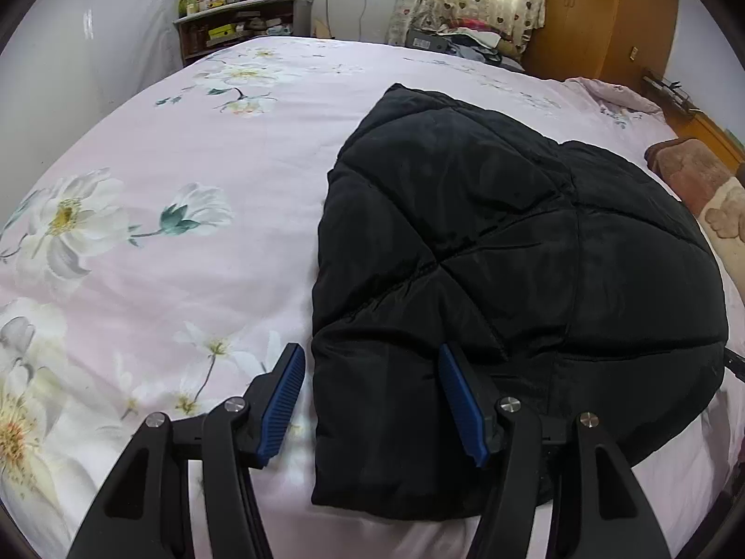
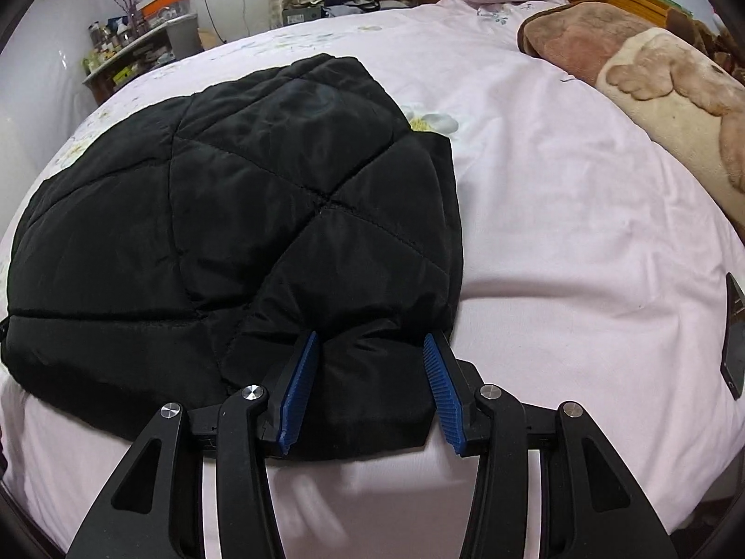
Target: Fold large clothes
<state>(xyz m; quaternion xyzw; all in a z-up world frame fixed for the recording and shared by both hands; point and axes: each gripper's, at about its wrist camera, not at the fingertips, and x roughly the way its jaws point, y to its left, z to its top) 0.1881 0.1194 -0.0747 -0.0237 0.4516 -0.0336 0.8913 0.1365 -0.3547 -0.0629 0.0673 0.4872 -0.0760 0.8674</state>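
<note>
Most of the fold looks done: the black quilted jacket (image 1: 489, 242) lies as a compact bundle on the floral pink bedsheet (image 1: 153, 195). My left claw (image 1: 372, 405) stands spread, its near-left corner between the pads, the left pad apart from the cloth. My right claw (image 2: 370, 391) straddles the near-right corner, pads (image 2: 298, 386) against a bunched ridge; I cannot tell whether they pinch. One last fold or tidy seems left.

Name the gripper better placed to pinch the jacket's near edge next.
Right. The right gripper already straddles a bunched corner of the black jacket; the left gripper has one finger still over bare bedsheet.
</note>
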